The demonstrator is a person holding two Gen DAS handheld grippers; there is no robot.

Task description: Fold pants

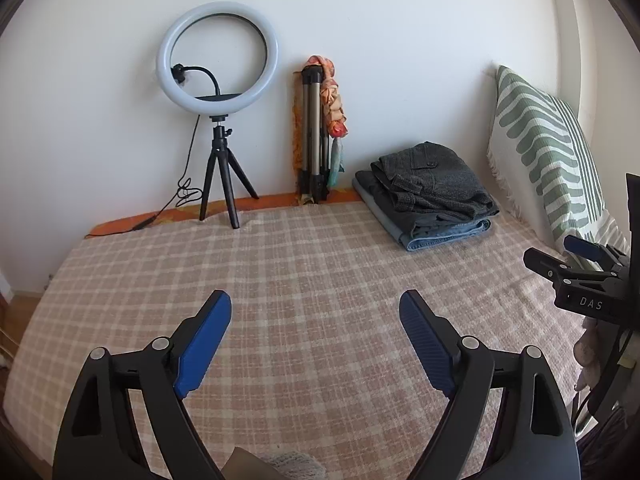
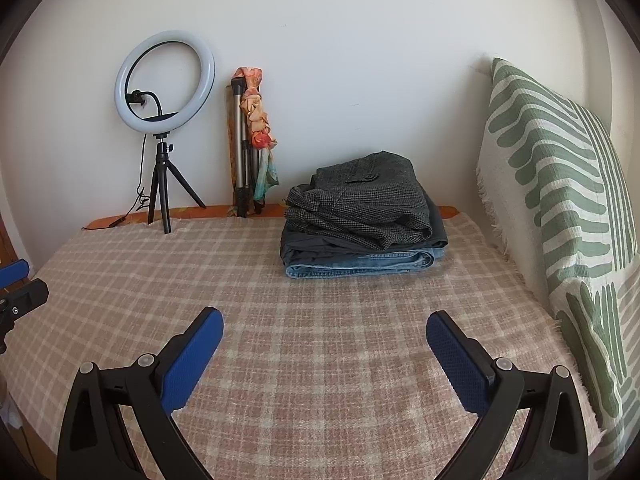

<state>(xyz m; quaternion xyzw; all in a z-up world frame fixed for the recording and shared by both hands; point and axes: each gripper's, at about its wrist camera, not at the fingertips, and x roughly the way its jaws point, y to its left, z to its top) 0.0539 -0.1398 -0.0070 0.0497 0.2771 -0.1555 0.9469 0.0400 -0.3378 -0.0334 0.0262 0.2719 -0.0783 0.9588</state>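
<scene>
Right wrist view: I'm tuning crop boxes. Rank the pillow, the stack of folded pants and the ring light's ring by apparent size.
1. Green-patterned pillow, largest, though nearest the camera.
2. Stack of folded pants.
3. Ring light, smallest, standing farthest back by the wall.

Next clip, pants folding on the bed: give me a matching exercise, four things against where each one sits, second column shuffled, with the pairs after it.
Things:
1. ring light
2. grey tweed pants
3. blue jeans
4. leaf-pattern pillow

Places:
A. bottom of the folded stack
B. upright along the right edge of the bed
C. on a small black tripod at the back left, by the wall
D. top of the folded stack

Pairs: 1-C, 2-D, 3-A, 4-B.

Both tools, left tool and right tool, are open and hold nothing above the plaid blanket.
</scene>
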